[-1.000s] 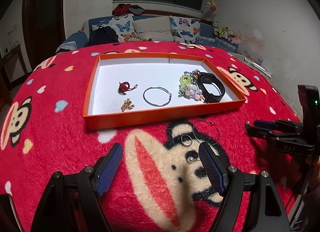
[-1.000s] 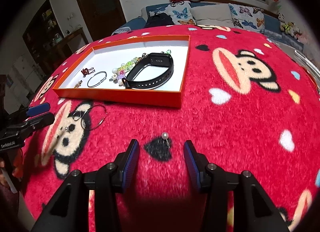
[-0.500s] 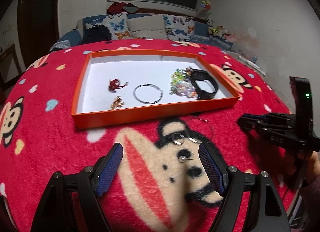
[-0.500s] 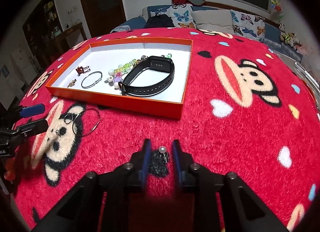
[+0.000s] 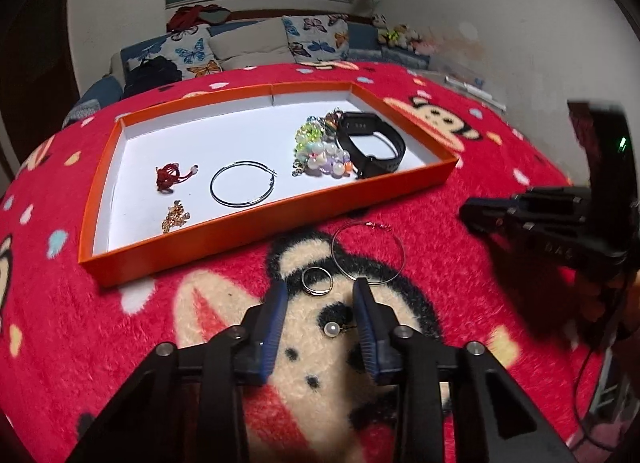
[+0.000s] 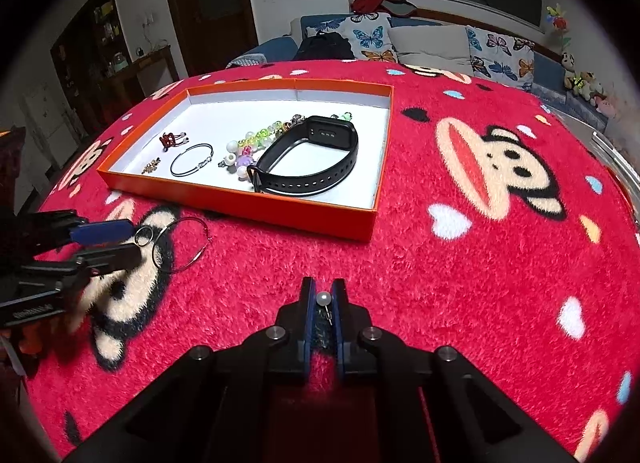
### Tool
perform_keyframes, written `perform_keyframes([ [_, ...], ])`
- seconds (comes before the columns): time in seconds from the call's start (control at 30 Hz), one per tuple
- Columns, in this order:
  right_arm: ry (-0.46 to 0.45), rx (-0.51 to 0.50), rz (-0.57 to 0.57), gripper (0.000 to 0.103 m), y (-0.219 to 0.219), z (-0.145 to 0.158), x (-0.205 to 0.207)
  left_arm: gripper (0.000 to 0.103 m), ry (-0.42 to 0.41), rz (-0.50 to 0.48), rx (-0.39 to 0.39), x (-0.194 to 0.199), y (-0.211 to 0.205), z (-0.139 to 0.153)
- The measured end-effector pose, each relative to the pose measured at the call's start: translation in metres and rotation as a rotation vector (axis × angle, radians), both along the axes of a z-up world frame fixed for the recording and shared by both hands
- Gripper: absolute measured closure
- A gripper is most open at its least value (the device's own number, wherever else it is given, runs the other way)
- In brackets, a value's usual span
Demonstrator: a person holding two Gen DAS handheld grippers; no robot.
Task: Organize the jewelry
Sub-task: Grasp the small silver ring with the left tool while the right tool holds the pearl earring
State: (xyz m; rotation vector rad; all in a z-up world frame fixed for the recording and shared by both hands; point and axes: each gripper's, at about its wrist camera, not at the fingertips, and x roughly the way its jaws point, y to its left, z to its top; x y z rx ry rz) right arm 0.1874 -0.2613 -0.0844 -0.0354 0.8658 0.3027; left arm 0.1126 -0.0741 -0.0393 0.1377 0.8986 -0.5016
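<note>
An orange tray [image 5: 256,229] [image 6: 280,207] with a white floor holds a black watch band [image 6: 308,163], a bead bracelet [image 5: 320,151], a hoop earring [image 5: 242,189], a red knot [image 5: 170,177] and a gold charm [image 5: 176,219]. My right gripper [image 6: 323,295] is shut on a pearl stud earring [image 6: 323,298] at blanket level. My left gripper [image 5: 320,299] is half closed around a second pearl stud [image 5: 331,329], not touching it. A small ring [image 5: 317,281] and a large hoop [image 5: 368,253] lie just ahead of it.
The red monkey-print blanket [image 6: 480,263] covers the whole surface. A sofa with butterfly cushions [image 5: 256,43] stands behind it. The right gripper shows at the right of the left wrist view [image 5: 560,219]; the left gripper shows at the left of the right wrist view [image 6: 80,247].
My right gripper has closed on the pearl stud. My left gripper has moved forward and narrowed its jaws around the other pearl stud.
</note>
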Motion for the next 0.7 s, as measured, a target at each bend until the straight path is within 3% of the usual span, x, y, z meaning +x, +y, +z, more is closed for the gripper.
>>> perform_keyframes([
  [0.4, 0.012, 0.037, -0.007, 0.093, -0.004, -0.001, 0.002, 0.085, -0.066, -0.083, 0.104, 0.003, -0.013, -0.004],
  [0.7, -0.008, 0.062, -0.002, 0.093, -0.003, 0.010, -0.002, 0.085, -0.101, -0.054, 0.074, -0.002, -0.004, 0.010],
])
